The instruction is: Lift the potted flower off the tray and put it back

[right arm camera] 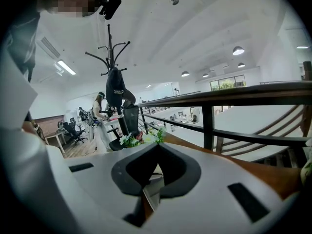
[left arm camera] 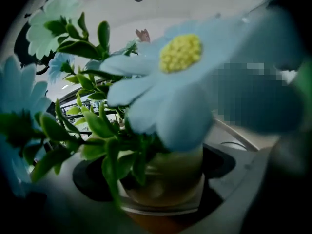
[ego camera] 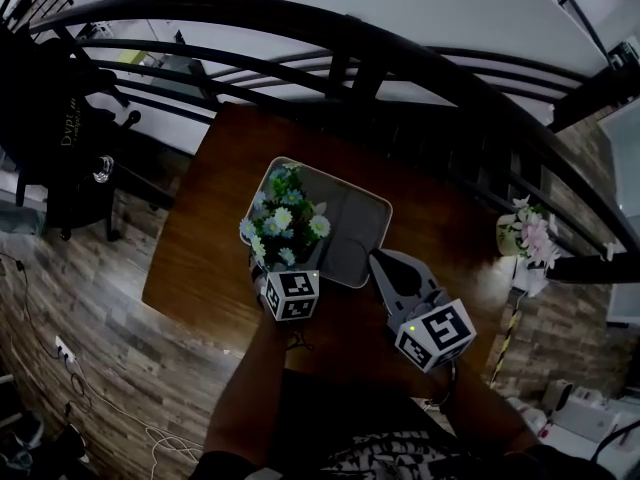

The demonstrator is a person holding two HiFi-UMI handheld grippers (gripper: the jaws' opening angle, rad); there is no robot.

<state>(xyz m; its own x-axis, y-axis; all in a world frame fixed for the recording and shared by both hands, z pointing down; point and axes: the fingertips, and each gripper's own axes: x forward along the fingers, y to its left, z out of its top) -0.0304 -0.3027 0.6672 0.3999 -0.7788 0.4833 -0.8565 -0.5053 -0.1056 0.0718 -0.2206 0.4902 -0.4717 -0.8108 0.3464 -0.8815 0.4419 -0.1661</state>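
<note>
The potted flower (ego camera: 283,223), pale blue and white blooms over green leaves, stands on the left part of the grey tray (ego camera: 360,230) on the brown table. My left gripper (ego camera: 283,268) reaches in from the near side. In the left gripper view its dark pads sit on either side of the yellowish pot (left arm camera: 168,174), shut on it, with the pot's base at the tray rim (left arm camera: 161,207). Blooms fill most of that view. My right gripper (ego camera: 380,261) is shut and holds nothing, its tip at the tray's near right corner. The right gripper (right arm camera: 157,150) shows a tray edge through its pads.
The small brown table (ego camera: 215,248) has edges close on all sides. A black curved railing (ego camera: 400,58) runs behind it. A second pot of pink flowers (ego camera: 530,233) stands off the table to the right. A dark coat rack (ego camera: 60,118) is at the left.
</note>
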